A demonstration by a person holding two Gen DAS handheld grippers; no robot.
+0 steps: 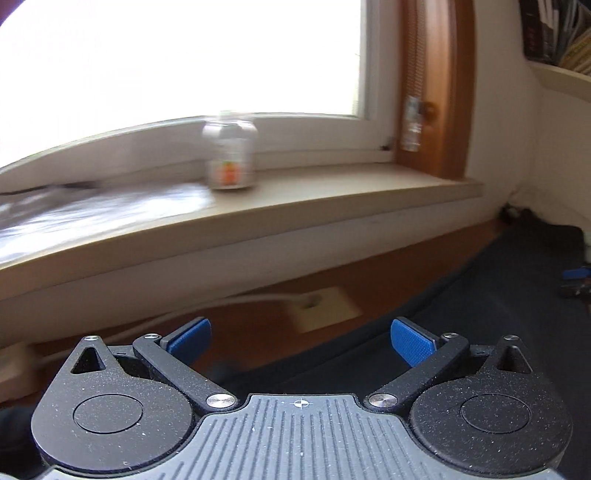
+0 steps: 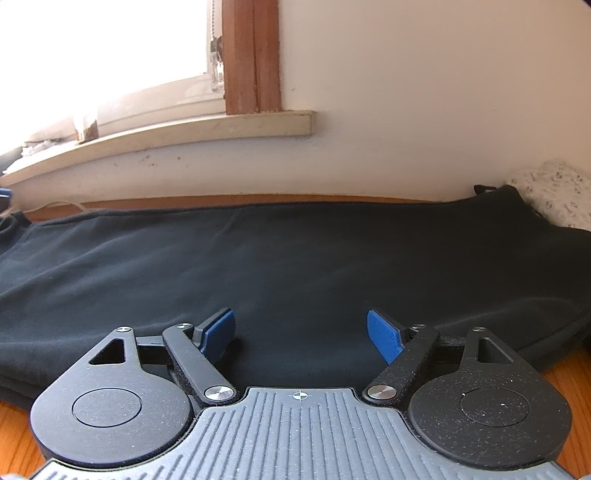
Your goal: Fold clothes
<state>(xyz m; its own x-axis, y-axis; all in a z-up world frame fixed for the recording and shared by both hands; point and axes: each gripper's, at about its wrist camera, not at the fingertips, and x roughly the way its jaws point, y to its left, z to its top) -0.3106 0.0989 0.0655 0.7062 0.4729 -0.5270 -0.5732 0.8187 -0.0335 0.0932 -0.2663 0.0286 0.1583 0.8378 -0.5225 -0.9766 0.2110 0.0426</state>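
A dark navy garment (image 2: 295,258) lies spread flat across a wooden table (image 2: 569,384), reaching from the left edge of the right wrist view to the far right. My right gripper (image 2: 301,332) hovers low over the garment's near edge, open, blue pads apart with only flat cloth below them. In the left wrist view the same garment (image 1: 498,295) runs along the right side. My left gripper (image 1: 301,341) is open with nothing between its fingers, and sits at the garment's left end, pointing toward the wall under the window sill. The left wrist view is motion-blurred.
A window sill (image 1: 332,199) runs along the wall behind the table, with a small jar (image 1: 229,155) on it. A white patterned cloth (image 2: 554,192) lies at the far right. A white wall socket (image 1: 325,306) and cable sit under the sill. Shelf of books (image 1: 561,33) upper right.
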